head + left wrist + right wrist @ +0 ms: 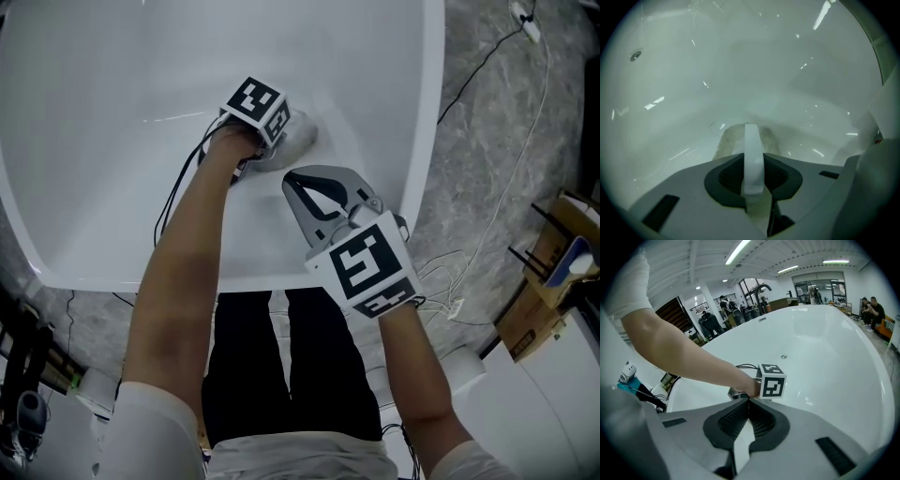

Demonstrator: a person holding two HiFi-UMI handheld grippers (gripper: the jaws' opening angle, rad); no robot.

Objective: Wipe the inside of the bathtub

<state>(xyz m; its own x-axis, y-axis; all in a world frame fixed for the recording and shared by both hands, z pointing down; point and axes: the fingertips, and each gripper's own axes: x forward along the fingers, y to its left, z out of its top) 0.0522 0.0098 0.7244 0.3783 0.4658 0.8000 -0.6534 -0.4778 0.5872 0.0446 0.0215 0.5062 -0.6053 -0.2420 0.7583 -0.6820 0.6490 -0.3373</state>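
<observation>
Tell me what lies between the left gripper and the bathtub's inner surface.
A cloth, clamped in the left gripper, lies pressed against the bathtub; the left gripper view shows it.

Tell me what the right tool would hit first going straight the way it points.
Most likely the person's left hand and the marker cube beside it, sitting dead ahead of the shut right tool; depth is unclear. Past them lies the bathtub inner wall.

The left gripper (753, 165) grips a pale cloth (727, 140), pressed against the white bathtub (684, 79); a small metal fitting (635, 56) sits far left.
</observation>
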